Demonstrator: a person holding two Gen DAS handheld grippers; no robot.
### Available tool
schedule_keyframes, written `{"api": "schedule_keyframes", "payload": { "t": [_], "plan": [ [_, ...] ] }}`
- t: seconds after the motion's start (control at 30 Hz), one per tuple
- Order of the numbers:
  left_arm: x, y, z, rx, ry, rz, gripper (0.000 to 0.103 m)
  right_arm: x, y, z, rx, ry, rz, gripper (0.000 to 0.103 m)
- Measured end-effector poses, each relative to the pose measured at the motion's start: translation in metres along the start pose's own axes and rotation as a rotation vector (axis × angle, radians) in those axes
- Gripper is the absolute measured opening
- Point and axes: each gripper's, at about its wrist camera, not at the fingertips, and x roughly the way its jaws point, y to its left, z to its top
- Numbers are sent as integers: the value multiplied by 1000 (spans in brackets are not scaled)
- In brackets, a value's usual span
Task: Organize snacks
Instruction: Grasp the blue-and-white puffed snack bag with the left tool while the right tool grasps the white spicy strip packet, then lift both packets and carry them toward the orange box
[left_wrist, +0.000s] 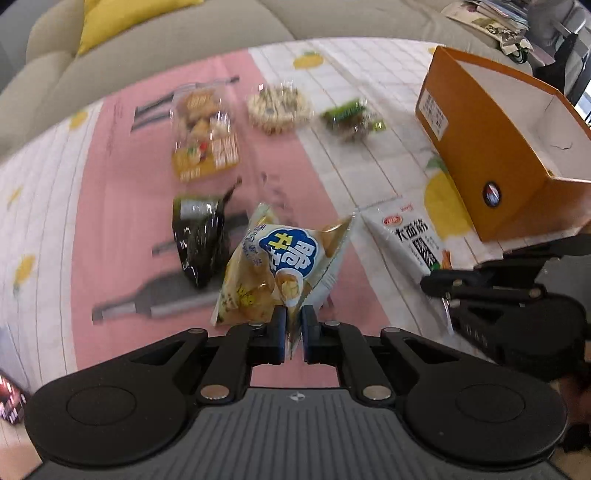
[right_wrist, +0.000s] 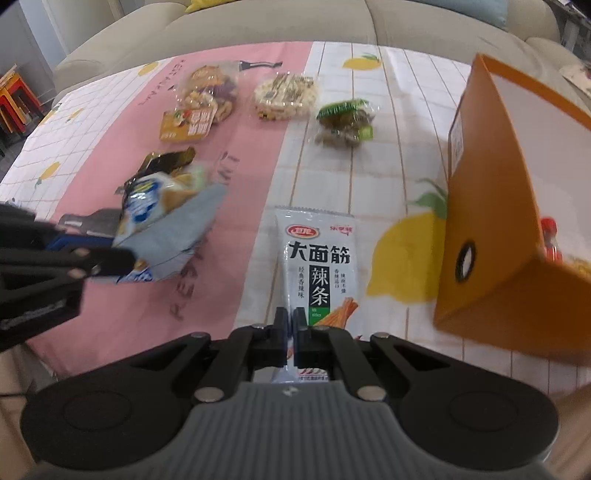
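Chip bag (left_wrist: 280, 266): blue-and-cream packet, pinched by one corner in the left gripper (left_wrist: 293, 332); it looks lifted clear of the tablecloth (left_wrist: 110, 221), hanging crumpled. In the right wrist view it sits at 9 o'clock.
White packet (right_wrist: 317, 266): flat sachet with black lettering, its near end clamped in the right gripper (right_wrist: 290, 332); the far end points to 12 o'clock. Whether it is clear of the cloth cannot be told.
Left gripper state: clenched on the chip bag's edge seam only.
Right gripper state: clenched on the white packet's near end.
Orange box (left_wrist: 509, 155): open-topped, at 2 o'clock in the left wrist view, at 3 o'clock in the right; some goods already show inside. Probable destination, by judgement.
Remaining snacks: black packet (left_wrist: 199, 240) just beside the chip bag at 9 o'clock; clear pack of crisps (left_wrist: 203, 129), round rice cracker pack (left_wrist: 277, 109), green-wrapped pack (left_wrist: 351, 120) in a row toward 12 o'clock.
Risk, grip: a thin seam hold on slick film may slip; the puffy bag could swing and drop.
Risk, box: a long limp packet could catch the box's rim or nudge the light box aside.
Risk, crowding: two grippers near together heading for one opening could collide.
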Motion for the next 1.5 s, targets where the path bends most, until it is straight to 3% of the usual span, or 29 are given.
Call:
{"api": "schedule_keyframes", "payload": {
  "t": [0.13, 0.23, 0.27, 0.3, 0.37, 0.4, 0.57, 0.7, 0.8, 1.1, 1.3, 1.5],
  "plan": [
    [-1, 2, -8, -24, 4, -24, 13, 1, -4, -8, 12, 5, 22, 1],
    [-4, 0, -7, -31, 2, -30, 25, -6, -7, -7, 29, -16, 38, 7],
    [-7, -1, -7, -30, -5, -33, 35, -10, -8, -8, 30, -32, 43, 9],
    [-11, -1, -8, -37, -17, -38, 47, -13, -9, -8, 33, -44, 48, 22],
    [-17, 1, -8, -89, -39, -46, 60, -17, -14, -8, 51, -68, 44, 42],
    [-20, 4, -7, -134, -48, -53, 62, -16, -16, -7, 61, -71, 40, 44],
    [-19, 34, 1, -493, -62, -93, 64, -8, -26, -7, 112, -67, 24, 47],
    [-11, 44, 11, -649, -40, -65, 68, -7, -26, -7, 106, -86, 22, 57],
    [0, 46, 12, -727, -17, -88, 68, -5, -25, -6, 95, -105, 16, 60],
    [27, 43, 9, -752, 41, -97, 71, 10, -32, -6, 141, -54, 15, 60],
    [33, 41, 8, -723, 22, -96, 73, 14, -18, -8, 56, -59, -26, 64],
    [42, 43, 3, -701, 47, -77, 66, 15, -13, -10, -1, -68, -66, 53]
  ]
}}
